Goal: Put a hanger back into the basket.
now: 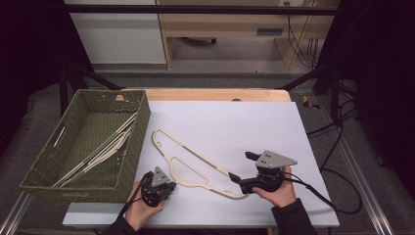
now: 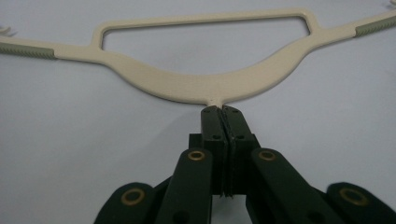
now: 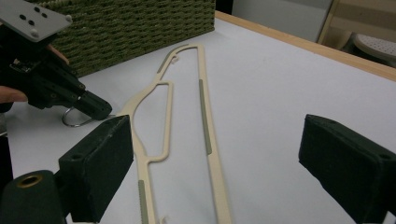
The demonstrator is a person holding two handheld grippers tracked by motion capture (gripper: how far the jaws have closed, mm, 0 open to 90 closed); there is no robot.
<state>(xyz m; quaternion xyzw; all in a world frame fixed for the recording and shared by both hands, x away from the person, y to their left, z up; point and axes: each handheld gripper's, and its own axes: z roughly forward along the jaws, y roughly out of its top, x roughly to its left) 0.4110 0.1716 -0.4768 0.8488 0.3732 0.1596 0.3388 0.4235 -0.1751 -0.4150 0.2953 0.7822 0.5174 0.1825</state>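
Note:
A cream plastic hanger (image 1: 182, 181) lies flat on the white table sheet, its long bar running from upper left to lower right. My left gripper (image 1: 171, 186) is at the hanger's near side, shut on the thin neck of its metal hook. In the left gripper view the jaws are pressed together (image 2: 218, 112) right under the hanger's curved body (image 2: 196, 86). My right gripper (image 1: 243, 166) is at the hanger's right end, held open. In the right gripper view its wide-apart pads (image 3: 217, 140) frame the hanger (image 3: 204, 107), and the left gripper (image 3: 95, 106) is at the far left.
A green woven basket (image 1: 142, 127) stands at the table's left and holds several more cream hangers (image 1: 98, 152). Its wall (image 3: 140, 23) is behind the left gripper in the right gripper view. A wooden table edge borders the sheet at the back. Cables trail off right.

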